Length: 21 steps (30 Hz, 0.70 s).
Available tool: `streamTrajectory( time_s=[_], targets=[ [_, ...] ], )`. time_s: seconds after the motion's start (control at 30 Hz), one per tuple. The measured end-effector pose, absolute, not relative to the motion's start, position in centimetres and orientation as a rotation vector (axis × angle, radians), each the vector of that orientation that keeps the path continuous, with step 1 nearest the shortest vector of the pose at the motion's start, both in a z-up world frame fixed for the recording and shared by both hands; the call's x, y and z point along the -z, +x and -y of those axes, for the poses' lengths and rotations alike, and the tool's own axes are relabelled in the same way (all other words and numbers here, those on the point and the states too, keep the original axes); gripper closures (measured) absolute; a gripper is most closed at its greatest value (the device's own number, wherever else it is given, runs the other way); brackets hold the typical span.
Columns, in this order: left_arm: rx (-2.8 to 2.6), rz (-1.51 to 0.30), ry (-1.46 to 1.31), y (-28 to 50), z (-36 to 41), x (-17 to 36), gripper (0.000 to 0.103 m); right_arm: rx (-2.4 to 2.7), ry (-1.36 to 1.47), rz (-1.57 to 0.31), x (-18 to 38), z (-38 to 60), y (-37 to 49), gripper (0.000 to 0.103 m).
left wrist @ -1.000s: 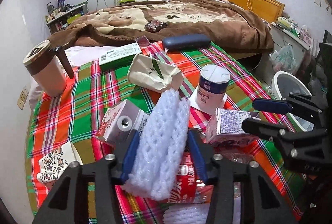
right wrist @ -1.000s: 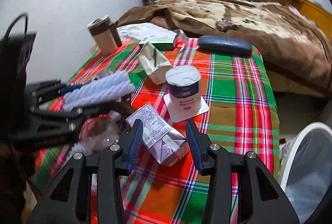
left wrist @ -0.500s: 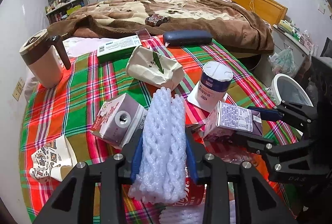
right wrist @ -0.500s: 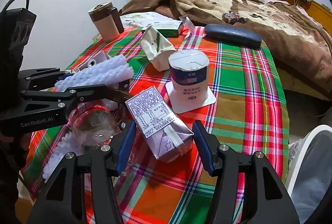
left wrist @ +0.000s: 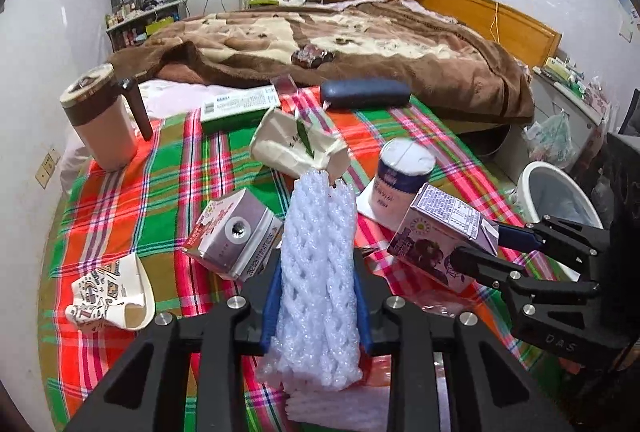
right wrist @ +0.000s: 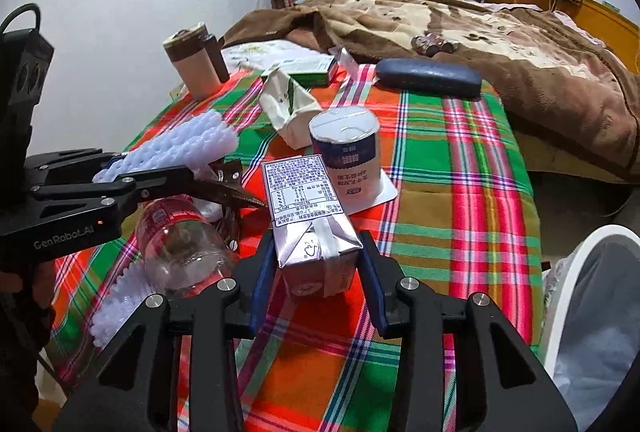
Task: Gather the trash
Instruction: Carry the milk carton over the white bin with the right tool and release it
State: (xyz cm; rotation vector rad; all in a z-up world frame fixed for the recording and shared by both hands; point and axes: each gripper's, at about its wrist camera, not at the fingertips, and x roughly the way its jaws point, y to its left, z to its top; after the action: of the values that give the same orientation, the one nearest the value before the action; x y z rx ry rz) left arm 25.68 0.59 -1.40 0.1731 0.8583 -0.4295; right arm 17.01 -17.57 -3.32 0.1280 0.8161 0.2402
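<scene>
Foam net point(left wrist: 318, 272), white and knobbly, runs lengthwise up the lower centre, pinched as your left hand-held gripper point(left wrist: 318, 296) closed. The carton point(right wrist: 310, 216), silver-purple, points away at centre above the tabletop point(right wrist: 460, 199); your right hand-held gripper point(right wrist: 316, 272) closed onto it.

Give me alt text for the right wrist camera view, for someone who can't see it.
The right gripper grips a purple-and-silver drink carton over a bright plaid tablecloth. To its left, the left gripper holds a white foam net sleeve above a clear plastic bottle; a white trash bin sits at lower right.
</scene>
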Motion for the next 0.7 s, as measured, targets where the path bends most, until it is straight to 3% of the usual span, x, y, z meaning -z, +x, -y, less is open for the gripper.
streamTrajectory(
  time_s=[0.7],
  targets=[
    [0.586, -0.762, 0.160, 17.9, 9.2, -3.0, 0.072, -0.057, 0.161, -0.652, -1.7, 25.8, 9.3, 0.062]
  ],
)
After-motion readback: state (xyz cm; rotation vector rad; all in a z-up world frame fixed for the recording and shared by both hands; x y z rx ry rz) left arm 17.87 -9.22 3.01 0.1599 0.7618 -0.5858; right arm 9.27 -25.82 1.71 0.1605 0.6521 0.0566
